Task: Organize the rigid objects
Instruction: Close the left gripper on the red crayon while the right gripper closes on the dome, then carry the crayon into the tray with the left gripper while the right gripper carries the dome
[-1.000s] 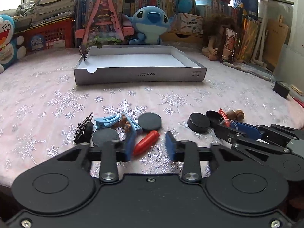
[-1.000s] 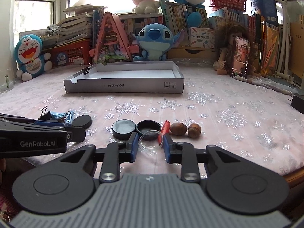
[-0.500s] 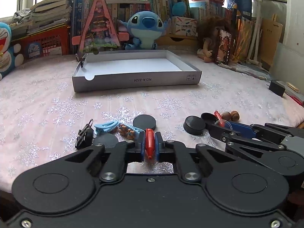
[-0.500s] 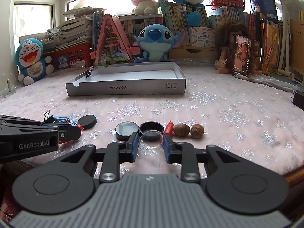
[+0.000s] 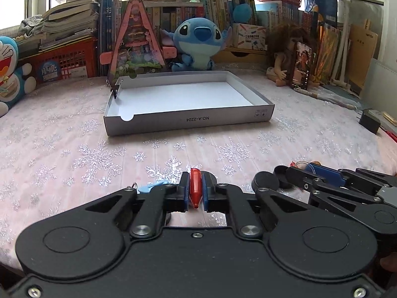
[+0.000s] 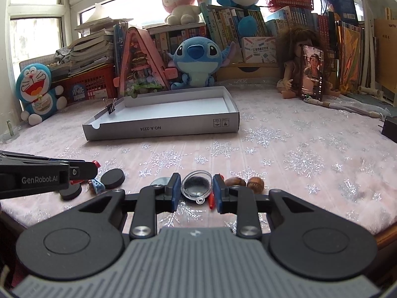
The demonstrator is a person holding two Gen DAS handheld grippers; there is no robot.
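Observation:
My left gripper [image 5: 194, 191] is shut on a small red peg-like piece [image 5: 194, 188] and holds it above the pink snowflake cloth. My right gripper [image 6: 196, 190] is shut on a clear plastic dome [image 6: 197, 186], lifted off the cloth. The shallow white cardboard box [image 5: 188, 121] stands ahead, also in the right wrist view [image 6: 161, 130], with a binder clip [image 6: 111, 104] on its left wall. Black discs [image 6: 113, 177], a blue hair clip [image 5: 148, 188], a red piece [image 6: 211, 200] and two brown nuts [image 6: 244, 182] lie on the cloth by the grippers.
Plush toys, a doll with a phone [image 6: 311, 74], books and red baskets line the back of the table. A black adapter [image 5: 369, 121] lies at the right edge. The table's front edge [image 6: 387, 233] is close below the grippers.
My left gripper closed on the red piece and lifted it. My right gripper lifted the clear dome off the cloth. Both views rose and now look more down into the box.

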